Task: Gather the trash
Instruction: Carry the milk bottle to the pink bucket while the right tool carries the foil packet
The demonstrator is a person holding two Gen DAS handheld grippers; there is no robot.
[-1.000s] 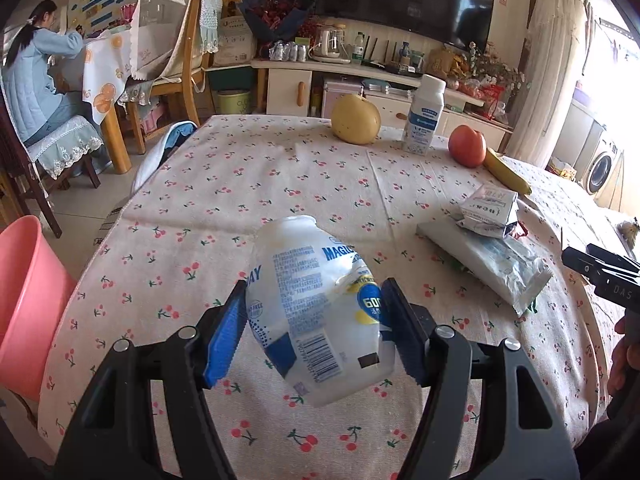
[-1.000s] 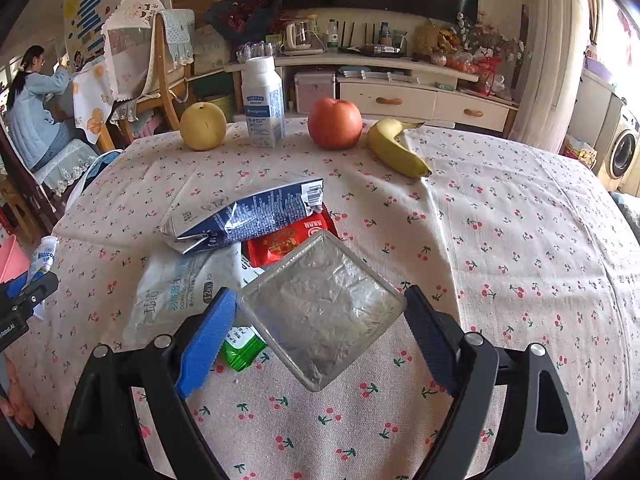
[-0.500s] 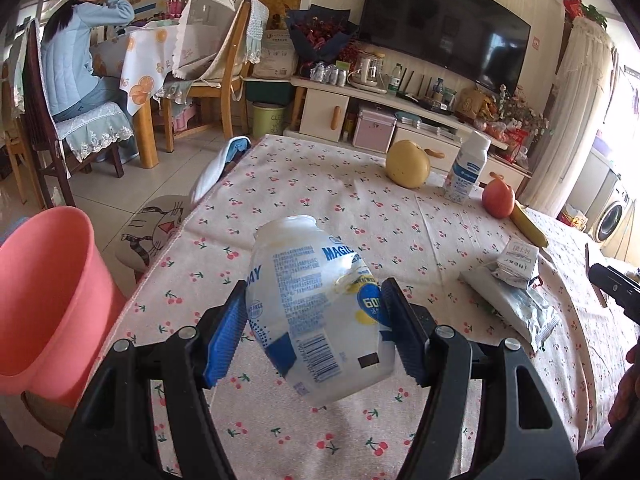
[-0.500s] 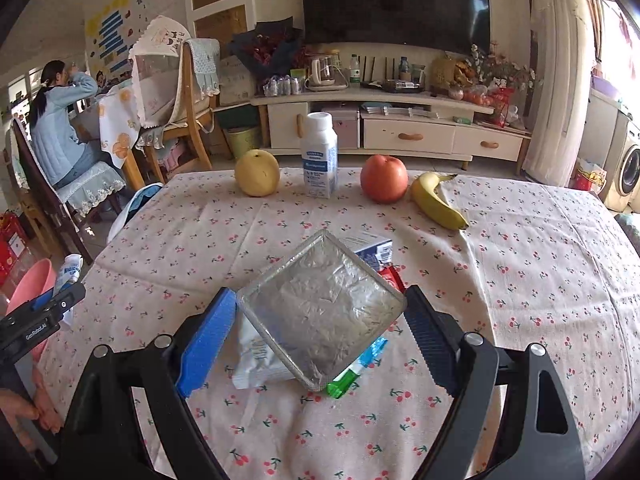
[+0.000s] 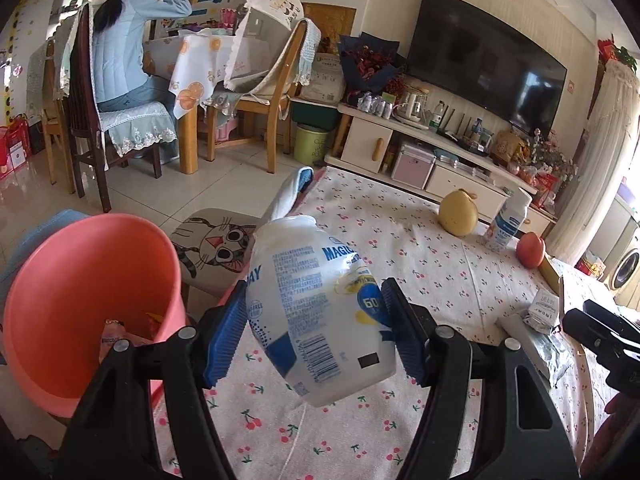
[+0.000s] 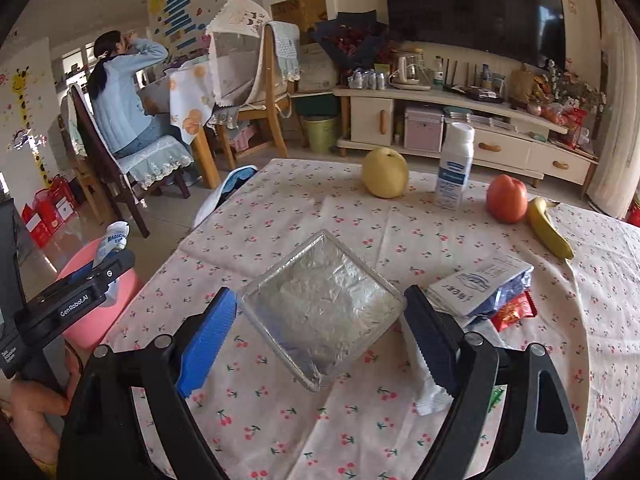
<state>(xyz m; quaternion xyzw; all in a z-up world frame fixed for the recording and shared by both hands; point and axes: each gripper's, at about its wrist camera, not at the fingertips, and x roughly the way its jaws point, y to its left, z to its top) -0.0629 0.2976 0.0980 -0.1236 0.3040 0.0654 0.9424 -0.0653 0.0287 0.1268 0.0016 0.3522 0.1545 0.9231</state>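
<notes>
Far end of the table [image 6: 400, 420], cherry-print cloth all over it: a yellow pear [image 6: 385, 173], then a white drink bottle [image 6: 454, 166] standing upright just to its right. Next along, a red apple [image 6: 507, 198], and a banana [image 6: 549, 233] lying beside it. Off the far left corner, a chair back draped in white and blue cloth [image 6: 228, 192]. Beyond, a cream TV cabinet [image 6: 460, 128] crowded with small items, a big dark television [image 5: 484, 60] above it. Far left, a person in a pale blue jacket [image 5: 120, 48] sits at another table. On the floor, a cat-face cushion [image 5: 216, 248].
</notes>
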